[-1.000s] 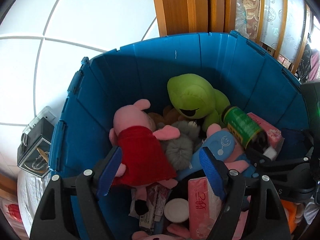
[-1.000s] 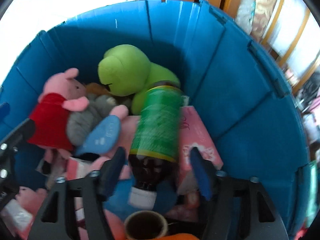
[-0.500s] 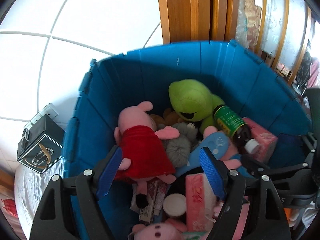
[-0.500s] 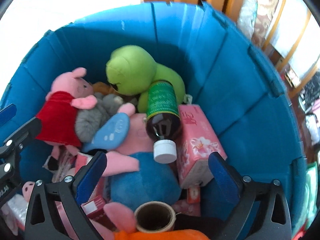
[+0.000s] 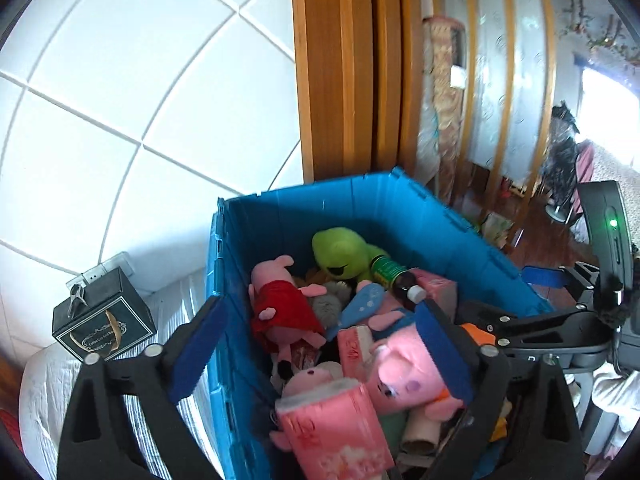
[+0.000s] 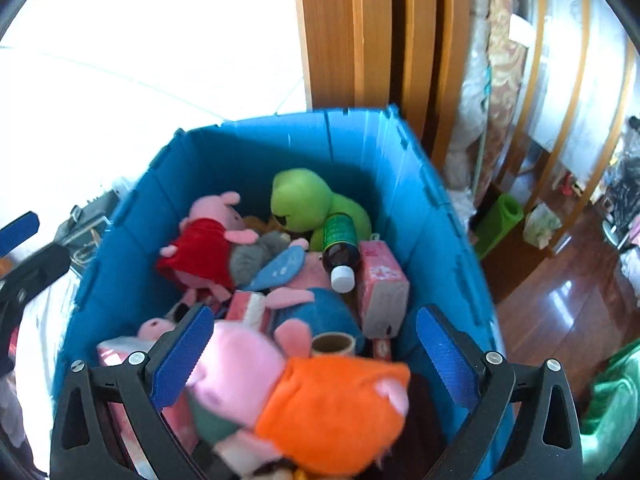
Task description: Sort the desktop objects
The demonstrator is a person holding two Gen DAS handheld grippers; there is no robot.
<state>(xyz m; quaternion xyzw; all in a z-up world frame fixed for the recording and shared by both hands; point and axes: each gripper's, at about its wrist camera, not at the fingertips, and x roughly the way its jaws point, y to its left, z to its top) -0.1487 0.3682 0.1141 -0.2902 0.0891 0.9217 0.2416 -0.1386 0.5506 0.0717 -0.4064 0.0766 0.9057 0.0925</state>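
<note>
I'm over the blue crate (image 5: 440,224) with both claws spread wide and holding nothing. On the far left, a black gift box (image 5: 102,318) sits on the white striped cloth (image 5: 44,384) outside the crate. My left claw (image 5: 316,350) straddles the crate's left wall, one finger outside it and one above the toys. Ahead of it lie the pig in the red dress (image 5: 280,304), then the green frog plush (image 5: 340,250). The brown bottle (image 6: 340,246) rests against the frog, white cap pointing back at me, touching the pink tissue pack (image 6: 382,280) on its right. My right claw (image 6: 314,356) hangs just above the pig in orange (image 6: 316,404), fingers either side, not gripping.
</note>
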